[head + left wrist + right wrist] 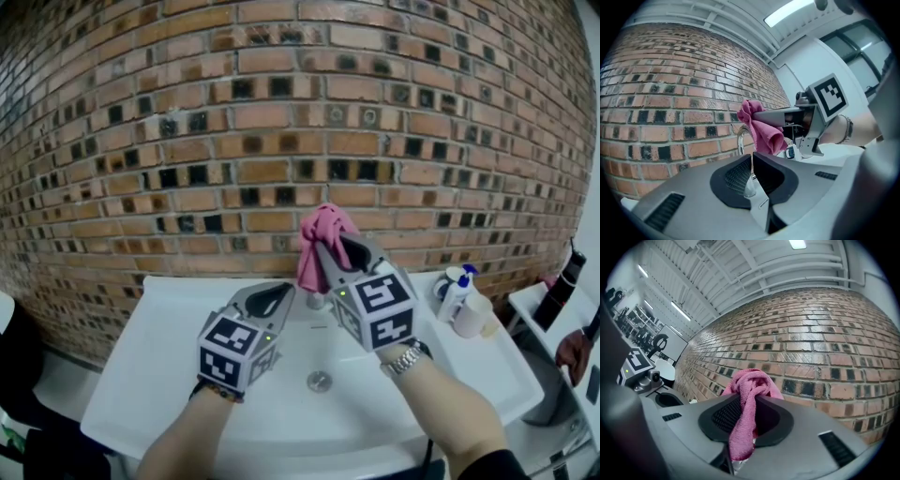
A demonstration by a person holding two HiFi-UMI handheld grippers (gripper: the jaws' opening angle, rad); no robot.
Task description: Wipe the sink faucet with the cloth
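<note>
Nearest, the left gripper (279,294), shut and empty, sits clear before the faucet (740,137). The right gripper (330,247) clamps the pink cloth (322,225) above the faucet, seemingly to wipe its spout.

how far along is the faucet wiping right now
Done: the pink terry cloth is clamped in the right gripper. In hand: it hangs at the top of the curved chrome faucet. Left: wiping the rest of it, apparently; the left gripper is shut, empty.

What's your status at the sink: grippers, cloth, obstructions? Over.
Left gripper shut, empty, beside faucet. Right gripper shut on pink cloth, at faucet's top. Bottle on sink rim, right, clear.
</note>
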